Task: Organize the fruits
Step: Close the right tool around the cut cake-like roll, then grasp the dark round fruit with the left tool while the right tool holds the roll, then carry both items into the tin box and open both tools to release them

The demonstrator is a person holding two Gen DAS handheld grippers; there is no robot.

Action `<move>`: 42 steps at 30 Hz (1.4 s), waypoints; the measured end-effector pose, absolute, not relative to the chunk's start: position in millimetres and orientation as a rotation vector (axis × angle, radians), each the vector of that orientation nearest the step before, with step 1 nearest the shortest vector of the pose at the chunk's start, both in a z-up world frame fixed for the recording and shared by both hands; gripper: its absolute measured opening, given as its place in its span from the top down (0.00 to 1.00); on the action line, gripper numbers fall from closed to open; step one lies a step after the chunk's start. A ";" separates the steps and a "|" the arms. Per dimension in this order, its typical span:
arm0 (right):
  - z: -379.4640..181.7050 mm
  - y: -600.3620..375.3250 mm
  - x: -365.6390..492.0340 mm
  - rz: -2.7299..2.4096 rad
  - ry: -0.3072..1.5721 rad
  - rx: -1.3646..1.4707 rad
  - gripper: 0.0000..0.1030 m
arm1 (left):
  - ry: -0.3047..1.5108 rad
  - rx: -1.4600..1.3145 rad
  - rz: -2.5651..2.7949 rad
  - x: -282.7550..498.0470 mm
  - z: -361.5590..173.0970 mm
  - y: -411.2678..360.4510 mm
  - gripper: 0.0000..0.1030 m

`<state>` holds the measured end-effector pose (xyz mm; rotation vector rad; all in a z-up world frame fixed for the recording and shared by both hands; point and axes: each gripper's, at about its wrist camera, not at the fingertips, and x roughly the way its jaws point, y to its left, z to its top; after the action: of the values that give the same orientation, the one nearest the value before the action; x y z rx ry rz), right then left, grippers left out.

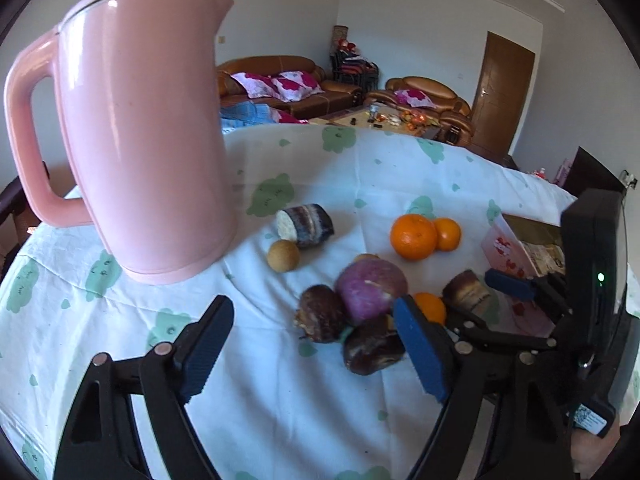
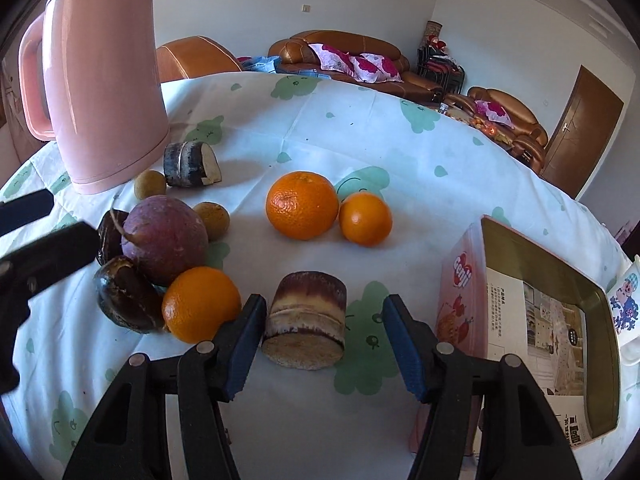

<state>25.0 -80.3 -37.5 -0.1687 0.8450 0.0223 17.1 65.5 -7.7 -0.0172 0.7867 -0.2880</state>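
right gripper (image 2: 322, 344): wide open, straddling sugarcane chunk (image 2: 306, 320), no grip
left gripper (image 1: 314, 354): wide open, empty
box (image 2: 532, 312): right of chunk

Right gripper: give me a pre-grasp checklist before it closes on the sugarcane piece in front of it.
1. Right gripper open: ok.
2. Sugarcane piece between the fingers: ok, but nearer the left finger.
3. Orange clear of that finger: not ok, it appears to touch it.
4. Left gripper out of the way: ok, open beside the dark fruits.
5. Box open and ready: ok, nothing visible inside.
6. Finger depth on the piece: cannot tell.
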 end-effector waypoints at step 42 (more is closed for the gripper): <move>18.1 -244.7 -58.8 0.048 0.496 0.216 0.62 | 0.499 -0.165 -0.542 -13.3 20.2 30.5 0.64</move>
<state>-58.8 -244.7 18.1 0.2158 0.4961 0.0480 -13.3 30.5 20.2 -0.1653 0.4990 -0.5421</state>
